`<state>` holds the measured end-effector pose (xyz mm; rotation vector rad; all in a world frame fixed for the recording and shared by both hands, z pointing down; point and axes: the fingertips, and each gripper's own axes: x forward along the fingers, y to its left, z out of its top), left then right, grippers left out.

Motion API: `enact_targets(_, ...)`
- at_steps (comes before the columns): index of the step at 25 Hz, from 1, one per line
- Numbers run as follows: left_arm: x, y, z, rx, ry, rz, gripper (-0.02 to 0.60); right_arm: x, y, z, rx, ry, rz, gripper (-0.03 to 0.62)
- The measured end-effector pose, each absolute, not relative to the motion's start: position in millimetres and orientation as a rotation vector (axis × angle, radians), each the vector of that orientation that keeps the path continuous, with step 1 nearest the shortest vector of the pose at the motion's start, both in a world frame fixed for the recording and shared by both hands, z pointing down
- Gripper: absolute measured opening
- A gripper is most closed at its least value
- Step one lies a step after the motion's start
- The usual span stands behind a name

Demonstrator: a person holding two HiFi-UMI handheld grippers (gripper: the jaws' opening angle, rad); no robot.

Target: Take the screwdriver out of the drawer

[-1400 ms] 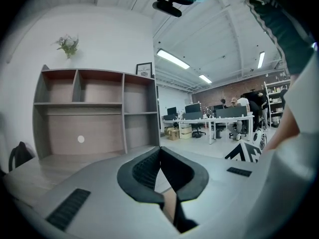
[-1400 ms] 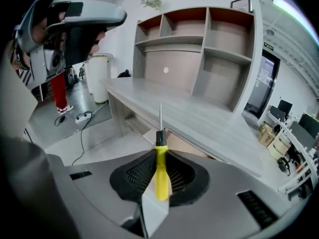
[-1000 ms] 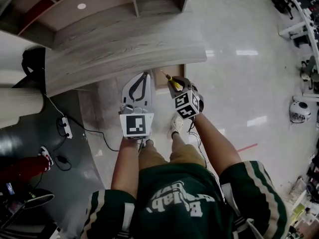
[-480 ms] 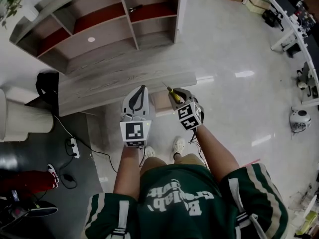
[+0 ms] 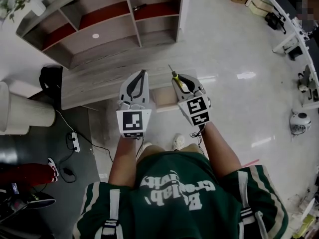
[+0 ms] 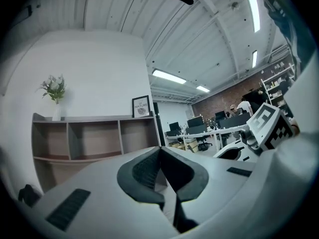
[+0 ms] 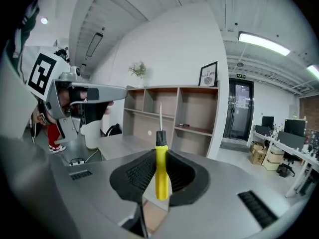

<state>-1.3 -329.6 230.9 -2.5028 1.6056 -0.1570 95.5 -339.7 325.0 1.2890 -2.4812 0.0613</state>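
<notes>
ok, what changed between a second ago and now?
Both grippers rose away from the open drawer: the right gripper carried the screwdriver up with it, and the left gripper rose beside it. In the head view they now overlap the desk edge. Unchanged: right stays clamped on the yellow handle, left stays shut and empty, drawer stays open.

the screwdriver (image 7: pixel 161 171) has a yellow handle, a black collar and a silvery shaft. the right claw (image 5: pixel 175 77) and the left claw (image 5: pixel 143 74) are pale grey with black ribbed pads and black-and-white square markers. the bench (image 5: pixel 99 81), centre left, shows light grey wood grain. the shelf (image 5: pixel 107 29), upper left, has reddish boards. the shirt (image 5: pixel 174 198) is dark green with white lettering.
</notes>
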Motion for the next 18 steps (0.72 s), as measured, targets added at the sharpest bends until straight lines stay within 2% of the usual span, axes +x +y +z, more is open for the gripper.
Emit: enact_targets(18, -49, -314, 185, -2.449, 1.602, -0.153, 0.018, 66, -322, 217, 1.384, -2.676, 0.005, 0.078)
